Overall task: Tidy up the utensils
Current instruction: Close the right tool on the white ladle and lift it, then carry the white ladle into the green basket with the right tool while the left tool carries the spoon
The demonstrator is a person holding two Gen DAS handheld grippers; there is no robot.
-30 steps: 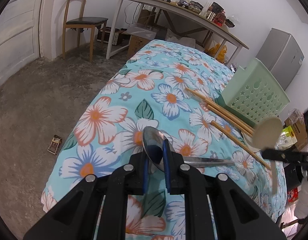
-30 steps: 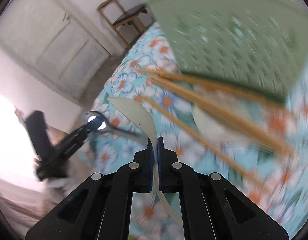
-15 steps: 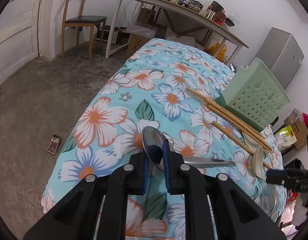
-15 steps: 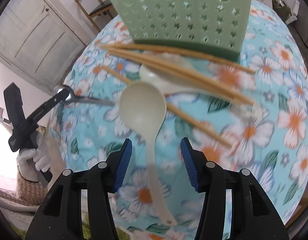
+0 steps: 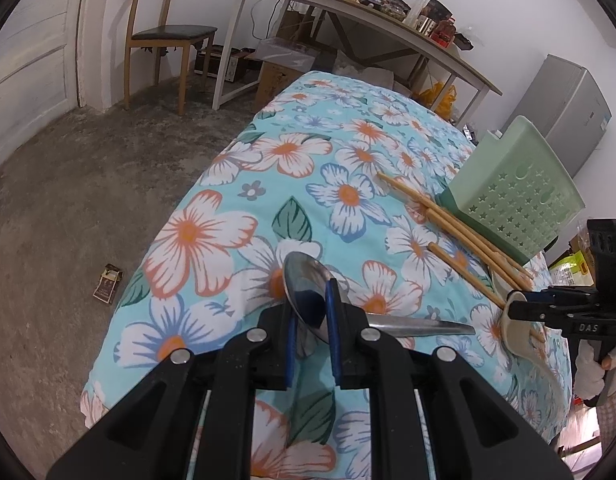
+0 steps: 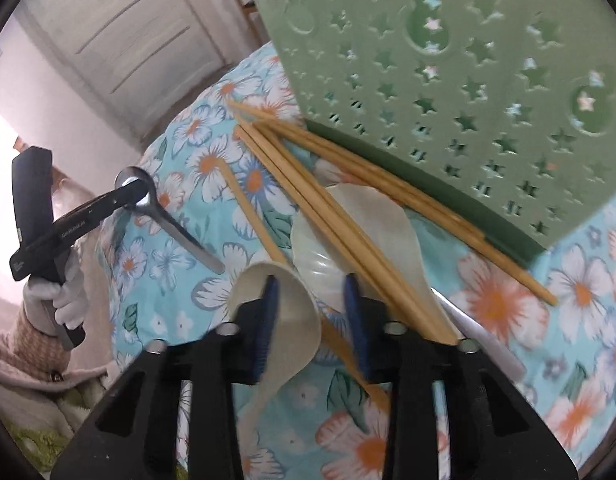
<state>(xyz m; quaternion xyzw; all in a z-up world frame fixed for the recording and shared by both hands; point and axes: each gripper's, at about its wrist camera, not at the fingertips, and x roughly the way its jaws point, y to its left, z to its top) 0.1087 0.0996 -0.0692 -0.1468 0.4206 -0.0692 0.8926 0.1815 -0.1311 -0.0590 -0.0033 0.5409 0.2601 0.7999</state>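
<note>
My left gripper (image 5: pixel 311 312) is shut on the bowl of a metal spoon (image 5: pixel 308 284), whose handle sticks out to the right above the flowered cloth; the spoon also shows in the right wrist view (image 6: pixel 164 216). My right gripper (image 6: pixel 309 308) is open, low over the table, with a cream plastic spoon (image 6: pixel 284 320) lying against its left finger. A second pale spoon (image 6: pixel 359 216) lies just ahead under several wooden chopsticks (image 6: pixel 308 184). The green star-holed basket (image 6: pixel 447 80) lies tipped behind them.
The table has a flowered cloth (image 5: pixel 236 232) with its left edge dropping to a concrete floor. A chair (image 5: pixel 164 36), a long desk (image 5: pixel 347 4) and a grey fridge (image 5: pixel 571 108) stand beyond. A small box (image 5: pixel 108 284) lies on the floor.
My right gripper opened and let go of the cream spoon, then moved down and forward toward the chopsticks and basket. The left gripper stayed still, holding the metal spoon.
</note>
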